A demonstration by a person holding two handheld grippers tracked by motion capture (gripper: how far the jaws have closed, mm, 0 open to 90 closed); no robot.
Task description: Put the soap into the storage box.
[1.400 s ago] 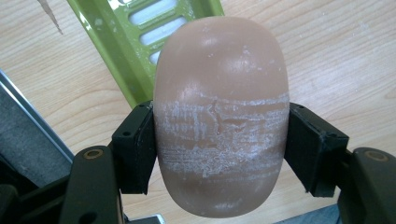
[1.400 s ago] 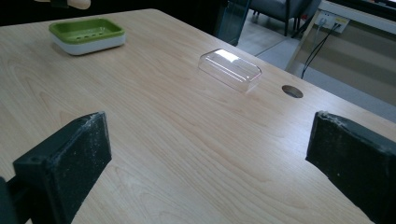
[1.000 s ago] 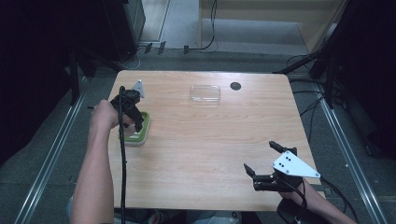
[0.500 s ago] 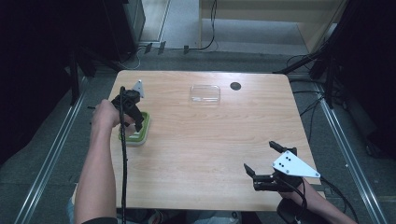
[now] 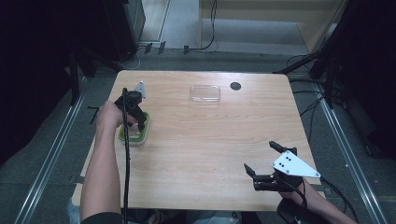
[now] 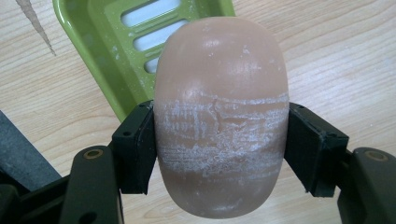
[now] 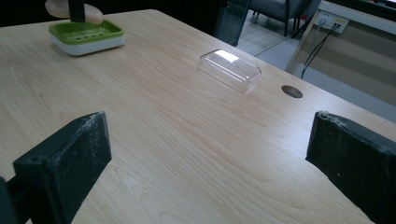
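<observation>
Nearest the person, at about five o'clock on the wooden table (image 5: pixel 201 154), the right gripper (image 5: pixel 264 161) rested low near the front edge with its jaws spread wide and nothing between them. In the right gripper view the two black pads stood well apart, with bare wood between.

Farther off, at about nine o'clock on the table, the left gripper (image 5: pixel 135 119) pointed down over the green soap dish (image 5: pixel 122 136). Its jaws were closed on a pinkish-tan bar of soap (image 6: pixel 220 121), one pad pressed against each long side. In the left gripper view the soap's long axis ran straight away from the camera, from six to twelve o'clock, with its far rounded end over the edge of the slotted dish. A band of whitish scuffing crossed the bar at the level of the pads. In the right gripper view the soap (image 7: pixel 74 10) appeared just above the dish (image 7: pixel 86 36), though whether it touched the dish was hard to tell from there.

Farthest away, near twelve o'clock, a clear plastic lid (image 5: pixel 205 94) lay on the wood, with a dark round hole (image 5: pixel 235 86) in the tabletop just beside it toward one o'clock.
</observation>
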